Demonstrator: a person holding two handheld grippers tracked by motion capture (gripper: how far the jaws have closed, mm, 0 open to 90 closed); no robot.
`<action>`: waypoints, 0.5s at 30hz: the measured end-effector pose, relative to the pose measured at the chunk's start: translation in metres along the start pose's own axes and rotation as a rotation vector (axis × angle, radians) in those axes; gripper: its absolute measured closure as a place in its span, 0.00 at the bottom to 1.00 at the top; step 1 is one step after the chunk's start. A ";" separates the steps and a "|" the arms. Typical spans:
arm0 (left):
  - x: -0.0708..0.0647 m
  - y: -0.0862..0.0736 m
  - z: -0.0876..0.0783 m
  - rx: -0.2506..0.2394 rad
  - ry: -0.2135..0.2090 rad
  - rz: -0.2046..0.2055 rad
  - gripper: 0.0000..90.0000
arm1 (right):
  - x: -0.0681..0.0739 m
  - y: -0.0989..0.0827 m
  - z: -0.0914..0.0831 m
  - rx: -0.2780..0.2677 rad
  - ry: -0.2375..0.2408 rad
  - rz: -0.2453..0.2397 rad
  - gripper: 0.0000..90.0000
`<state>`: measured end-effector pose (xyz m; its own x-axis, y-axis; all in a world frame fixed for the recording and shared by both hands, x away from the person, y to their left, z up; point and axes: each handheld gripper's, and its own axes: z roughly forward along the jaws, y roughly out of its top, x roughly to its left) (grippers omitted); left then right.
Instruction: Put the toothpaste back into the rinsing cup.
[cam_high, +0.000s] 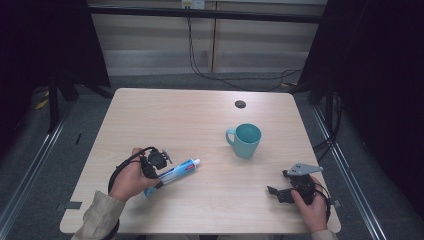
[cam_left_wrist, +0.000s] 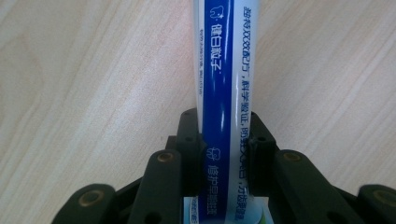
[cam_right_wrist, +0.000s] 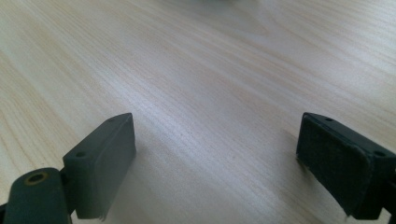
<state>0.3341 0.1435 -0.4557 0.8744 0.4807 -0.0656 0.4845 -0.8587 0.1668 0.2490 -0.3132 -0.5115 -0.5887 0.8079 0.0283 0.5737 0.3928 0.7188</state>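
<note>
My left tongs (cam_left_wrist: 224, 156) are clamped across the toothpaste tube (cam_high: 172, 174) lying on the tabletop (cam_high: 200, 125), its capped end toward the mug (cam_high: 246, 140); my right tongs (cam_right_wrist: 215, 163) hang apart, empty

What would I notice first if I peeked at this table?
Probably the blue and white toothpaste tube, lying near the left front of the wooden table with the left gripper clamped on its sides. Next, the teal mug standing right of the middle. The right gripper waits open above bare wood at the front right.
</note>
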 end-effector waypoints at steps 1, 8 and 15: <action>0.000 0.000 0.000 0.000 0.000 0.000 0.81 | 0.000 0.000 0.000 0.000 0.000 0.000 0.13; -0.001 0.008 -0.013 0.007 0.012 -0.002 0.81 | 0.000 0.000 0.000 0.001 0.000 0.002 0.13; -0.003 0.017 -0.017 -0.009 0.004 0.007 0.81 | 0.000 0.000 0.000 0.000 -0.001 -0.002 0.13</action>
<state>0.3396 0.1300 -0.4361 0.8779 0.4750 -0.0606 0.4778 -0.8606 0.1762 0.2488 -0.3130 -0.5114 -0.5891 0.8077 0.0266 0.5729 0.3942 0.7186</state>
